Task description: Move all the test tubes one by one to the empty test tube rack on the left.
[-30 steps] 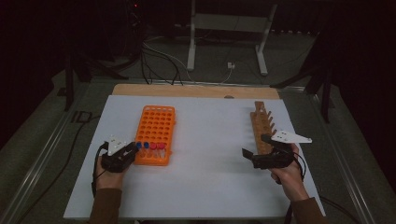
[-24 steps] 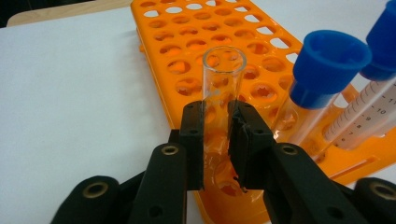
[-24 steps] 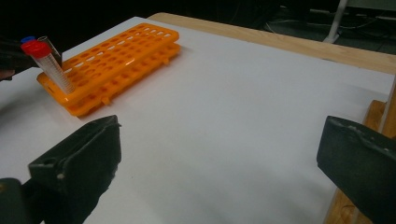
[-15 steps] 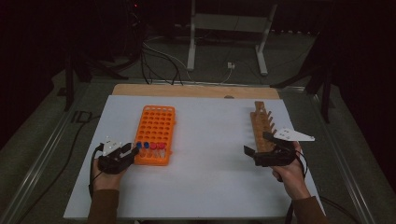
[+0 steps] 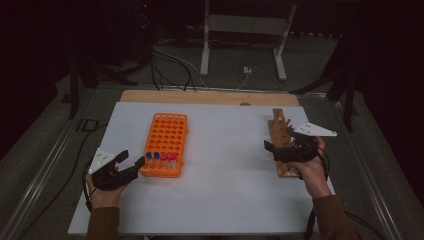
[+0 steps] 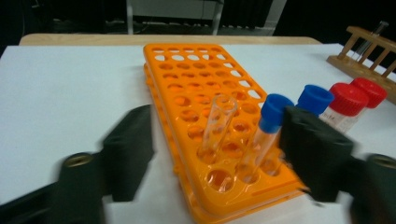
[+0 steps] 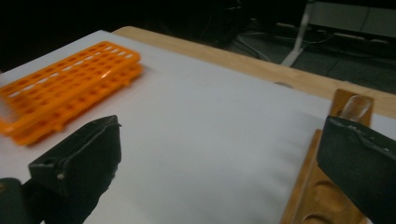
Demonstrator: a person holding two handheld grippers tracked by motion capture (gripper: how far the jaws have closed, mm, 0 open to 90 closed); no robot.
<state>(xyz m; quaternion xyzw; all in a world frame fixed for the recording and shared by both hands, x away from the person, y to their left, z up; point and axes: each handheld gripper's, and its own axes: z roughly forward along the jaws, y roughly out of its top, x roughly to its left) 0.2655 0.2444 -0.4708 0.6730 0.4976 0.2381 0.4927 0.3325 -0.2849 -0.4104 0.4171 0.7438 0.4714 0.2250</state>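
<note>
Two released grippers beside an orange tube rack and a wooden rack on a white bench.

The orange rack [image 5: 166,144] lies left of centre in the high view, its long axis running from the lower edge toward the top of the frame; it is a bright plastic grid of round holes. In the left gripper view its near row carries five tubes: one uncapped clear tube [image 6: 216,127], two blue-capped tubes [image 6: 267,128] and two red-capped tubes [image 6: 344,106], all upright or slightly tilted. The left gripper [image 5: 129,163] sits at the rack's near left corner, jaws spread and holding nothing. The right gripper [image 5: 270,150], also spread and empty, hovers at the wooden rack [image 5: 281,138] at right, which holds one clear tube [image 7: 353,107].
</note>
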